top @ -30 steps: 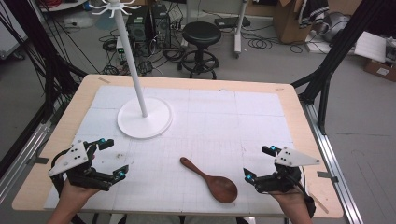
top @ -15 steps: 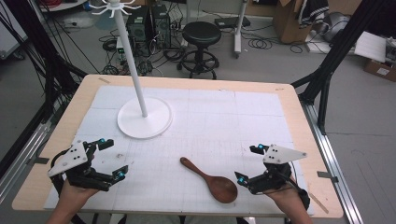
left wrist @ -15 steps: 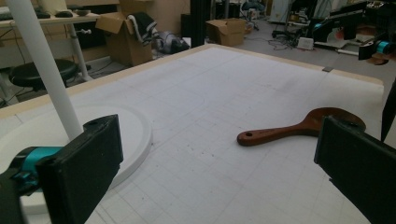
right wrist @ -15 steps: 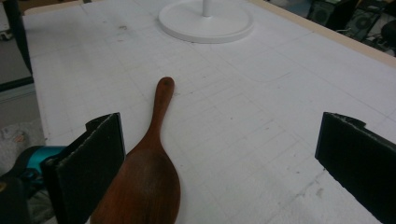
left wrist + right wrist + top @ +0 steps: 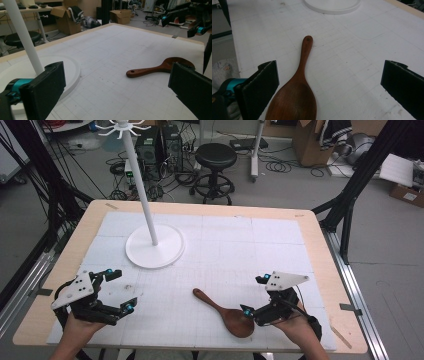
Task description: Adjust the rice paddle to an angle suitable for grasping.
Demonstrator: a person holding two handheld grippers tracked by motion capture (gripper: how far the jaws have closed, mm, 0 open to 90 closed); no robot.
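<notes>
Room is plentiful across the white gridded table mat (image 5: 240, 245); the white round-based stand (image 5: 154, 247) sits far-left, well apart. Dark brown wooden spoon (image 5: 226, 313) lies near the front edge, bowl toward me. My right gripper (image 5: 256, 295) has jaws wide, bowl just beside its near jaw; contact prob. none, can't tell. Left gripper (image 5: 120, 289) also wide open, holding nothing, w/ clear mat ahead.

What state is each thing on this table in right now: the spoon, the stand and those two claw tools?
Wooden spoon: lying flat on the mat, bowl toward the person, not gripped.
White stand: upright on its round base, nothing touching it.
Left gripper: open, empty, held over the mat's near left corner.
Right gripper: open, empty, jaws either side of the spoon's bowl.
</notes>
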